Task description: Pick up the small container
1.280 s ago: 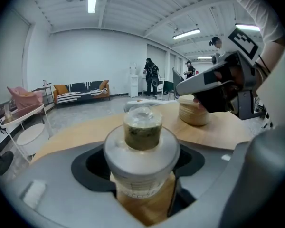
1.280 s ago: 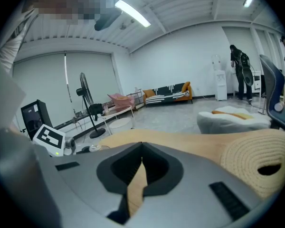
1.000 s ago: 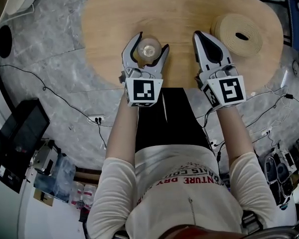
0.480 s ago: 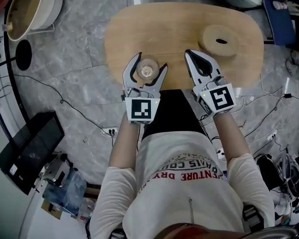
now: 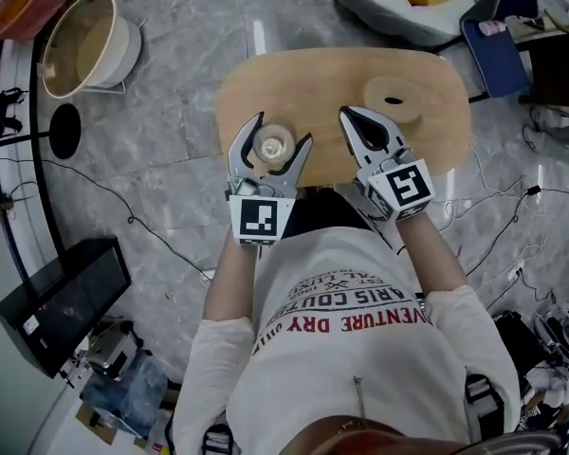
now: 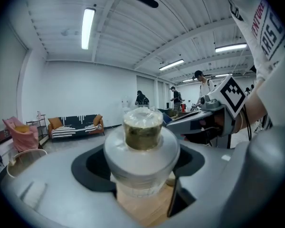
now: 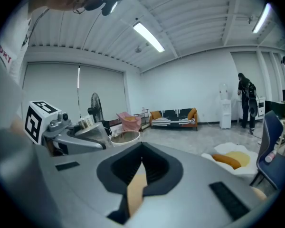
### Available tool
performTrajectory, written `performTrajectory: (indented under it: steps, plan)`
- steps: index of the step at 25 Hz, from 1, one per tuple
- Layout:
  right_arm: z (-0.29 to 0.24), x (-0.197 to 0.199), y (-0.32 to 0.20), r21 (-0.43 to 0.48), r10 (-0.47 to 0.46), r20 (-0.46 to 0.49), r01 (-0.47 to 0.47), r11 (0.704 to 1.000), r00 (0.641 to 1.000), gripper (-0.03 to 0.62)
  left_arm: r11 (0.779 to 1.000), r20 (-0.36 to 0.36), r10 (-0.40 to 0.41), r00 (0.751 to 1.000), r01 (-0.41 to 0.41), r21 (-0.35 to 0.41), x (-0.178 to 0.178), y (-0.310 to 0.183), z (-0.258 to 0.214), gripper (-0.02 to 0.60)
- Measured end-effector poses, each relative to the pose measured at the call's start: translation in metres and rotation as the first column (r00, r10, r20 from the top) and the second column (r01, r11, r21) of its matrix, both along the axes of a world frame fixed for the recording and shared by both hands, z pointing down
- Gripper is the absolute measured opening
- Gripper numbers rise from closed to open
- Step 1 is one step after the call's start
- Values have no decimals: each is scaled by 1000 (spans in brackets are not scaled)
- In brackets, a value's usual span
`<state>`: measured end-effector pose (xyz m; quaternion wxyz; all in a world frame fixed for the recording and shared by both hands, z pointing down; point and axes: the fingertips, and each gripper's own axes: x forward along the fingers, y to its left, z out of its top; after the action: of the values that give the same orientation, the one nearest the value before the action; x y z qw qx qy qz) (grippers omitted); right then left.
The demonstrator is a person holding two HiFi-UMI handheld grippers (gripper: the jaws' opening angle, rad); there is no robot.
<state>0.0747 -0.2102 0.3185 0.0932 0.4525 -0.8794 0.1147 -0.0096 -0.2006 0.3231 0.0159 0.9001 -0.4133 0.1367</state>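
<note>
Step in hand: the grasp on the small container (image 5: 273, 145) is judged to be made, with the lift either just begun or about to begin.
Left gripper (image 5: 283, 131): its jaws are spread wide and are closed round the body of the small container, which fills the space between them; the white collar and the foil-topped neck are seen above the jaws in the left gripper view.
Right gripper (image 5: 351, 116): its jaws are brought together with only a thin slit left, and nothing is held between them; it is kept just beside the left gripper, over the bench.
Small container, place: over the near edge of the wooden bench (image 5: 427, 140), upright. Wood is seen below its base, but whether the base is clear of the bench cannot be told.
Next move: a straight upward raise is called for, with the grip held steady and the container kept upright.
Care: the round disc (image 5: 395, 100) is well apart, so no obstruction is expected.
</note>
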Motion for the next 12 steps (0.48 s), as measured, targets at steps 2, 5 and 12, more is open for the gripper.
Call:
performTrajectory:
  steps: [2,5,12]
  plan:
    - [-19,0,7,20,-10,-2,10,1000,1000,-13,1000,3,-1,1000,1,12,-2,6,-19,341]
    - [-42,-1,14,70,-12,-24,13,997,1000,-12,999,13,-3,1000,2,37,-8,11,-43,341]
    - [-90,-5,24,187,-35,-52,45,981,998,-12,992,7,-20,1000,19,128,-25,15,-96,341]
